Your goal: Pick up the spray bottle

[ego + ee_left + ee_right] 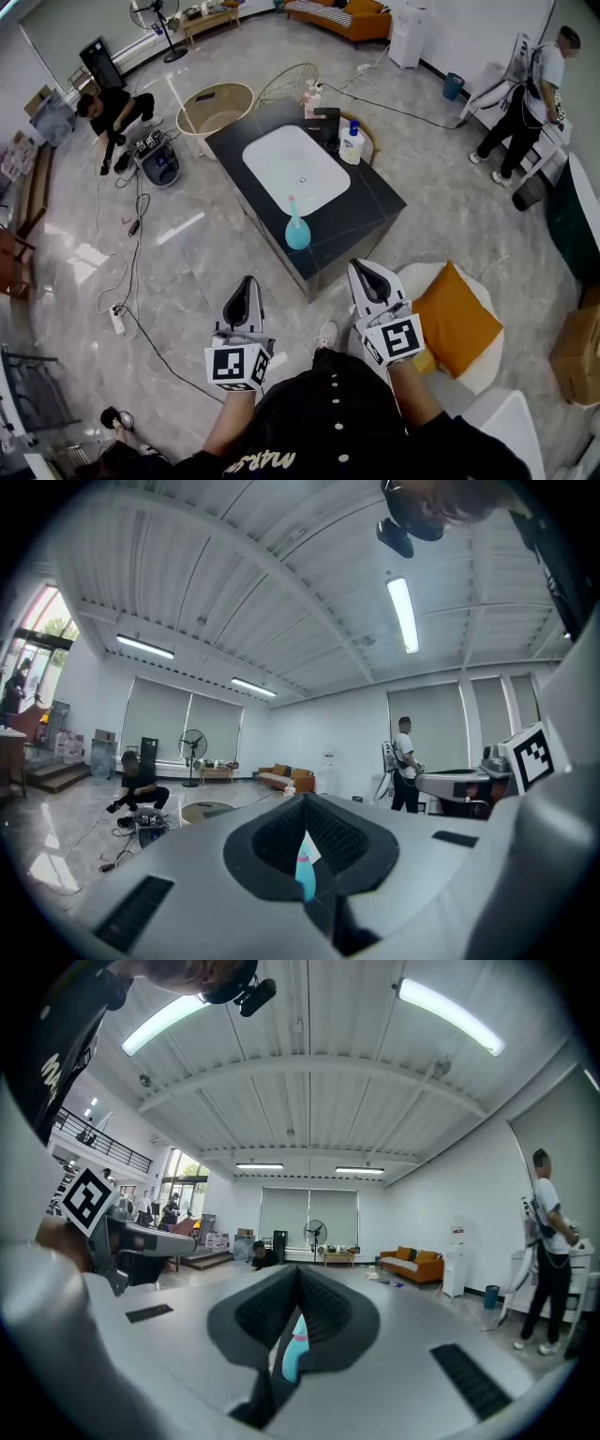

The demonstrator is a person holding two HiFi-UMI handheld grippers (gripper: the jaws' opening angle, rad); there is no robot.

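While hovering level over the floor, well short of the bench (370, 202), presenting the left gripper (246, 284) and the right gripper (363, 270) side by side, each with fingers (272, 841) pressed together and gripping nothing. Seeing the teal spray bottle (298, 228) standing upright near the bench's closest corner, just beside the white basin (295, 169), untouched, and peeking through the thin slit in both gripper views. Judging the reach as barely begun. Risking most by arriving with the fingers shut: nudging the rounded, light-looking bottle over, or shoving it off the near edge, rather than straddling it. Also risking a pinch on the slim neck, letting the wider body swing or slip; probably faring better lower down on the body. Possibly mistaking the white bottle with a blue cap (351, 143) at the far end for the target, though sitting well apart from it. Needing care, too, about bringing both grippers onto one small thing and knocking them together.
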